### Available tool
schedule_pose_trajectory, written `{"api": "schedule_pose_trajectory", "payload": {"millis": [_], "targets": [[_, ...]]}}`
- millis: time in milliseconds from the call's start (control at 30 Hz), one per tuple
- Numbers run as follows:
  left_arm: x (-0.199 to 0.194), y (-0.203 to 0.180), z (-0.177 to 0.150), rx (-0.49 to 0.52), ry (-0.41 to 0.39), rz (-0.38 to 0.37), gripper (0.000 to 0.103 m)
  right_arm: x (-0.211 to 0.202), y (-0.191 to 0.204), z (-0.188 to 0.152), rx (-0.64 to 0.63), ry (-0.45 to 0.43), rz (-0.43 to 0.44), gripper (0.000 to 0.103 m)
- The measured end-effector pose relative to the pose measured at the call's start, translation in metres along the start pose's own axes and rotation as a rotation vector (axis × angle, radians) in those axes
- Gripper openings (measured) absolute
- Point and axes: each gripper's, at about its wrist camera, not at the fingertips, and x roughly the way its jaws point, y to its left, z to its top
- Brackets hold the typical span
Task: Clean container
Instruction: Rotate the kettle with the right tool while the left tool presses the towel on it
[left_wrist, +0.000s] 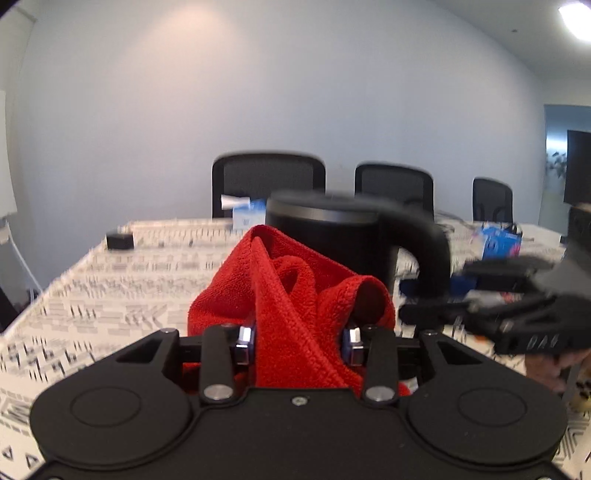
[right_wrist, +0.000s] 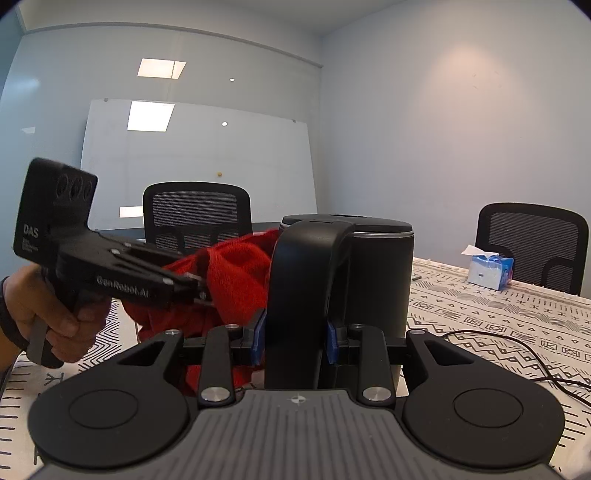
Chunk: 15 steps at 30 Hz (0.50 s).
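A black lidded container with a thick curved handle stands upright on the patterned tablecloth. My left gripper is shut on a bunched red cloth, which presses against the container's side near its lid. My right gripper is shut on the container's handle, its blue pads squeezing the handle from both sides. A hand holds the left gripper's grip.
The table's patterned cloth carries a tissue box, a blue packet, a small black block and a black cable. Black mesh chairs line the far edge. A whiteboard hangs on the wall.
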Motion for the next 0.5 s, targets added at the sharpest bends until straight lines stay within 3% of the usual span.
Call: {"api": "schedule_pose_trajectory", "payload": {"millis": [133, 233, 300, 433, 500], "targets": [[0.010, -0.008, -0.013, 0.022, 0.029, 0.002, 0.046, 0.000, -0.001, -0.001, -0.017, 0.006, 0.013, 0.030], [0.023, -0.005, -0.030, -0.007, 0.113, 0.005, 0.043, 0.000, -0.005, -0.001, -0.025, 0.023, 0.038, 0.031], [0.019, -0.003, -0.030, -0.007, 0.104, 0.005, 0.042, -0.001, -0.007, 0.001, -0.038, 0.046, 0.078, 0.036], [0.001, 0.004, -0.022, -0.020, 0.045, -0.011, 0.041, -0.014, -0.011, 0.007, -0.077, 0.040, 0.104, 0.036], [-0.008, 0.007, -0.018, -0.020, 0.017, -0.011, 0.040, -0.021, -0.012, 0.008, -0.089, 0.051, 0.104, 0.030]]}}
